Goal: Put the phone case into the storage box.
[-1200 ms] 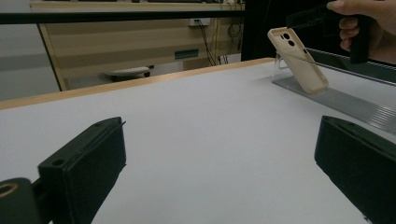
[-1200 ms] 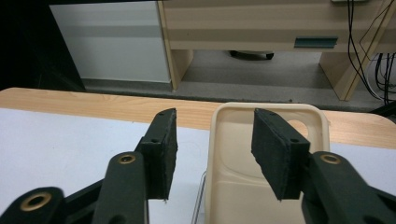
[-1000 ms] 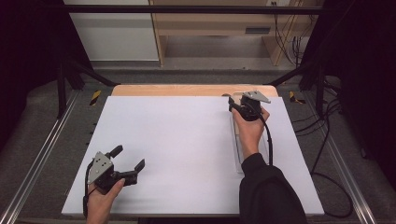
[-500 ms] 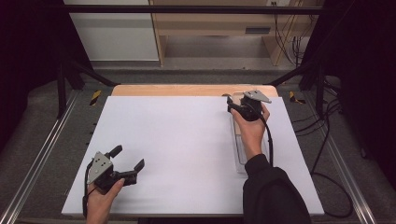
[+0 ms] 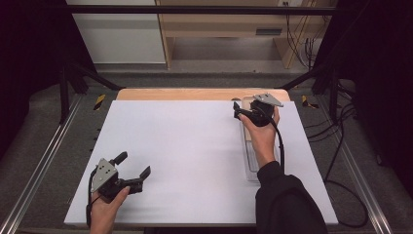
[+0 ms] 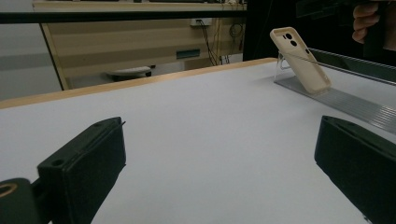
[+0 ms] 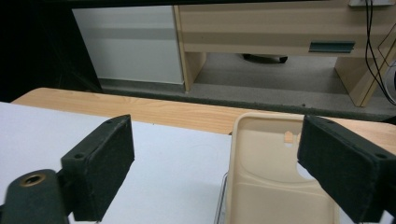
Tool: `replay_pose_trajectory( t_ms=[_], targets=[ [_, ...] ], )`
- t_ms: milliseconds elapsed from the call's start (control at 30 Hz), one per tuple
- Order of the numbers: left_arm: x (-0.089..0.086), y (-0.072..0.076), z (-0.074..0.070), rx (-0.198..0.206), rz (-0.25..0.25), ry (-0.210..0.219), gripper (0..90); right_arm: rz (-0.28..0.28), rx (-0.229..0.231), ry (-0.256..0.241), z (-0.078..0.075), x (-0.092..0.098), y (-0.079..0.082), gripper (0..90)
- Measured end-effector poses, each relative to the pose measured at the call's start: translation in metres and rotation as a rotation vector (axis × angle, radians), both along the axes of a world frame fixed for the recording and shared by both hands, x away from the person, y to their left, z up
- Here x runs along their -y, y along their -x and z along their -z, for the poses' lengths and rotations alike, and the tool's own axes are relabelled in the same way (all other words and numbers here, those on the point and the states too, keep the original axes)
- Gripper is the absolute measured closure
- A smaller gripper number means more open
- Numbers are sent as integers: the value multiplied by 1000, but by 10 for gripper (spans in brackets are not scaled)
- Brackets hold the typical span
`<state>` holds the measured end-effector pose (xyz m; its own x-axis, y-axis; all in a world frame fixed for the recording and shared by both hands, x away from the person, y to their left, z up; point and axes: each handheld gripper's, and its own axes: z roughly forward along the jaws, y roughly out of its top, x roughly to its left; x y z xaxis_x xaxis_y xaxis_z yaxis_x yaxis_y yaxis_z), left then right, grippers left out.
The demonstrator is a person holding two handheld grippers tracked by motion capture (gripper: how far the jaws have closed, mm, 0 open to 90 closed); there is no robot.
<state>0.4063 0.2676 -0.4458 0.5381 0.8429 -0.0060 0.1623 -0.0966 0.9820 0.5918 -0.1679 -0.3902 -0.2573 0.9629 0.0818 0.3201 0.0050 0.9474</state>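
A white sheet covers the wooden table (image 5: 146, 93), with pale cabinets (image 7: 280, 28) beyond its far edge. Our right gripper (image 5: 245, 113) has its jaws spread wide and clamps nothing; between them in the right gripper view we see the beige phone case (image 7: 275, 182), hollow side toward us, close ahead. The case leans tilted against a clear stand (image 6: 336, 100) at the table's far right, propped, we judge, so jaws can close across it. Our left gripper (image 5: 130, 168), jaws also apart and empty, rests near the front left corner, well apart from the case.
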Motion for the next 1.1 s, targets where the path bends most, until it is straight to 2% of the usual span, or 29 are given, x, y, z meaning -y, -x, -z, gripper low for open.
replay_pose_trajectory(
  t_ms=[233, 767, 1100],
  targets=[
    [0, 0, 0, 0, 1, -1, 17, -16, -10, -18, -2, 0, 1, 44],
    [-1, 0, 0, 1, -1, 0, 16, -50, -29, -39, -8, -2, 8, 38],
    [0, 0, 0, 2, -1, 1, 16, -68, -1, -19, -12, -3, 12, 61]
  ],
)
